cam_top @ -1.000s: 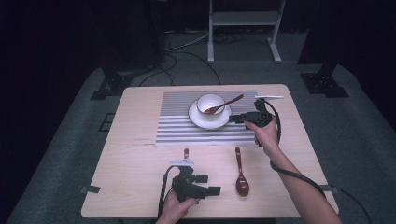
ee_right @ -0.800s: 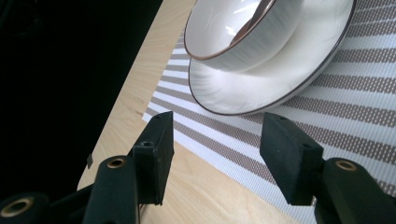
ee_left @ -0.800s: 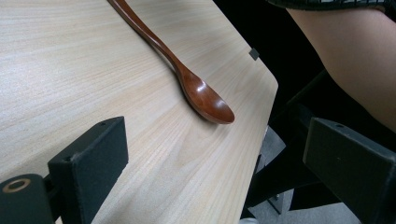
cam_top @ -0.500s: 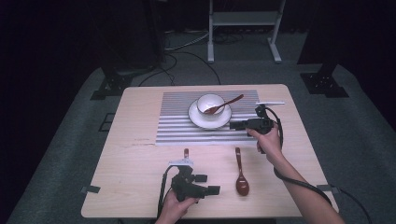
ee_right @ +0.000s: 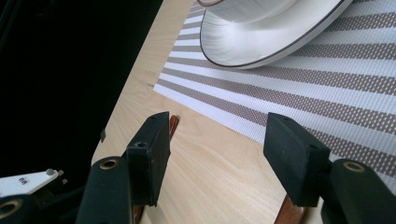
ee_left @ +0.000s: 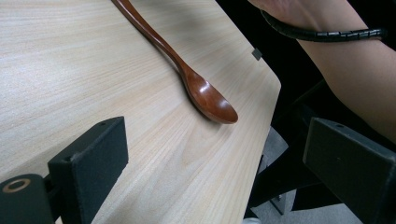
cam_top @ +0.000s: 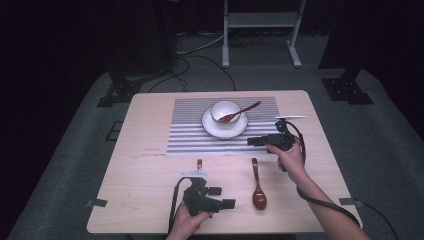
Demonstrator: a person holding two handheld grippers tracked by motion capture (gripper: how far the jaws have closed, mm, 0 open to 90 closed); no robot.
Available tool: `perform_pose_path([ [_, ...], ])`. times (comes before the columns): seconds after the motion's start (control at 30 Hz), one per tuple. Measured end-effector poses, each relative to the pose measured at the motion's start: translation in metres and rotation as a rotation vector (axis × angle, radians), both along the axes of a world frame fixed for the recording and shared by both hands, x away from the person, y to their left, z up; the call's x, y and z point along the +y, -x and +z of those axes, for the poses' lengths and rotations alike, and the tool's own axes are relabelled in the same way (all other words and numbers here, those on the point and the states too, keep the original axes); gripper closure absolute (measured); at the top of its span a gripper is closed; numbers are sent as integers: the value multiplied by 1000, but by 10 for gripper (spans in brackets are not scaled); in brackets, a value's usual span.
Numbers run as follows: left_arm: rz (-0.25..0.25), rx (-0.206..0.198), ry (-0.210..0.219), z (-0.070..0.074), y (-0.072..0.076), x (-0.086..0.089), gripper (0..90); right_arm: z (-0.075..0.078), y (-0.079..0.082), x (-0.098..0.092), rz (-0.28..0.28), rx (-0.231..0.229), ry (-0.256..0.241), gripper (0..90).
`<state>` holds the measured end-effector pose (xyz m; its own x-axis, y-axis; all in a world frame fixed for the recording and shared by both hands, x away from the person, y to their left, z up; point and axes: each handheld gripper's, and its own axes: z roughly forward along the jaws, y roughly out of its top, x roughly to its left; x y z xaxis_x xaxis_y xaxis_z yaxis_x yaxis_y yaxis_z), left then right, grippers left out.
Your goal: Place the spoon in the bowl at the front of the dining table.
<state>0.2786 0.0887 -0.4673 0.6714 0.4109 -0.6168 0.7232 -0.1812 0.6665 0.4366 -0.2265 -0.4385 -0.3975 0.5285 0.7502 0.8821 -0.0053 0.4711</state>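
Then, right gripper (cam_top: 256, 141) hung with jaws apart and empty over the striped mat (cam_top: 190, 140) edge, near the saucer (cam_top: 224, 129), left gripper (cam_top: 223, 197) likewise released, brown spoon (cam_top: 258, 186) lying on the table (cam_top: 135, 175) between them.

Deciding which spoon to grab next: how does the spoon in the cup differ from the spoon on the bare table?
The spoon in the cup leans tilted, its scoop inside the cup on the saucer; the spoon on the table lies flat on bare wood. The first sits far from the person, the second near the left gripper. Both are reddish-brown wood.
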Motion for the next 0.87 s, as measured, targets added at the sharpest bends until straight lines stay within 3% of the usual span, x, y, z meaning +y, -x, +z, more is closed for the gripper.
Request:
perform_pose_path([
  [0.87,5,-2,3,0,-1,1,54,-17,37,2,72,0,9,379],
])
